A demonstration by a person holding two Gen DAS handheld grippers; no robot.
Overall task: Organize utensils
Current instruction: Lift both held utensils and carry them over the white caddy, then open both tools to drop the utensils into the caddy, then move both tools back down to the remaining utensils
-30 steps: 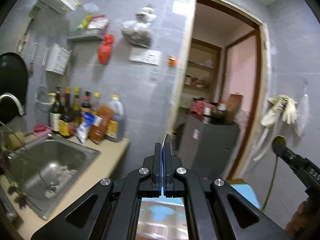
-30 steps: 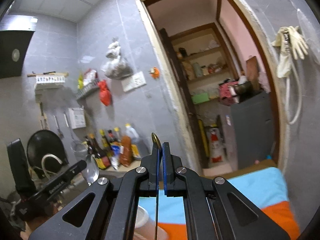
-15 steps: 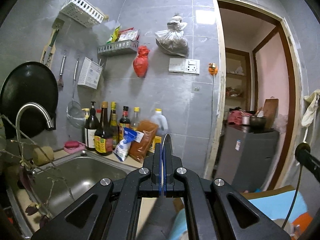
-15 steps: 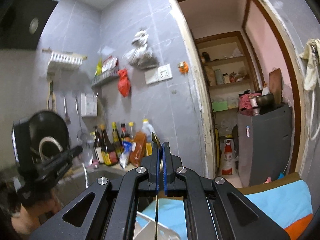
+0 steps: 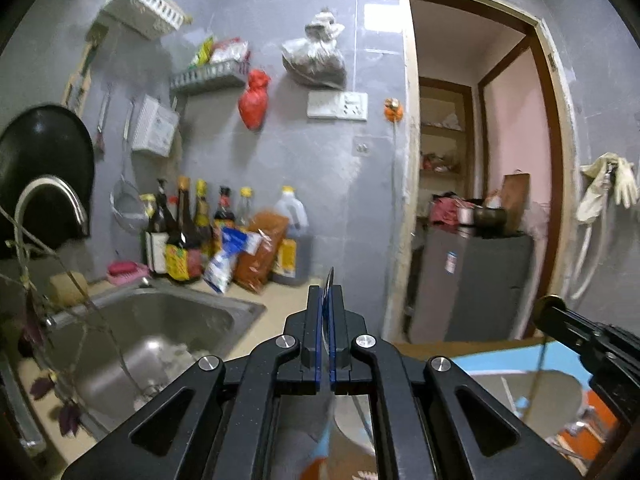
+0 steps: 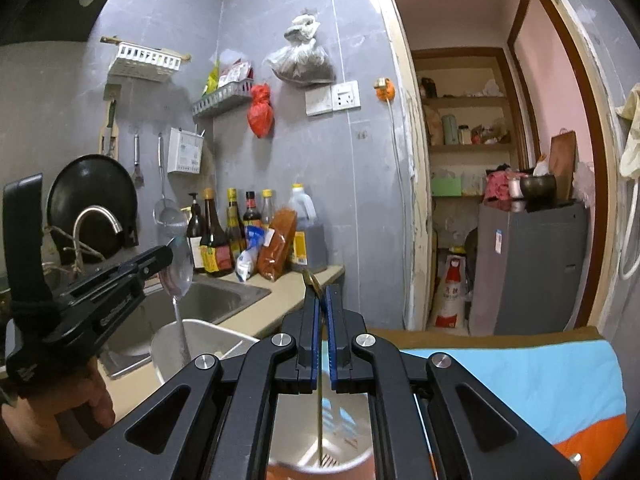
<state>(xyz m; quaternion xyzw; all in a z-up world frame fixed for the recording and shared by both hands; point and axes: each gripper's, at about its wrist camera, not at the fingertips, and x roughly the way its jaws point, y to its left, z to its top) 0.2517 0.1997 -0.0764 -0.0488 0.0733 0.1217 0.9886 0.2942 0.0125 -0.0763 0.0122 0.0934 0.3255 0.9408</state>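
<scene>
The right hand-held gripper (image 6: 321,304) pinches a thin brass-coloured utensil (image 6: 319,400) by its upper handle. Its jaws are opening, with the handle between them. The utensil's working end hangs straight down into a round holder (image 6: 352,454) that sits just below, partly hidden by the gripper body. The risk here is a release before that end is properly inside. If it catches the rim, the utensil may tip out onto the blue and orange cloth (image 6: 520,372) or knock the holder over. How deep it sits I cannot tell.

The left hand-held gripper (image 5: 326,300) is pressed together on a silver spoon (image 6: 176,268), gripped close to the bowl. The long handle hangs free above a pale metal tub (image 6: 216,340) at the worktop (image 6: 280,292) edge. A grip that high up leaves the handle free to swing, so it could strike the tub wall or slip round between the pads. The two grippers are near each other, so a quick sideways move could make them collide.

Farther back, the sink (image 6: 224,300) is open beside the tub, and a dropped spoon would likely slide into it. The bottles (image 6: 216,236) against the wall stand well clear.
</scene>
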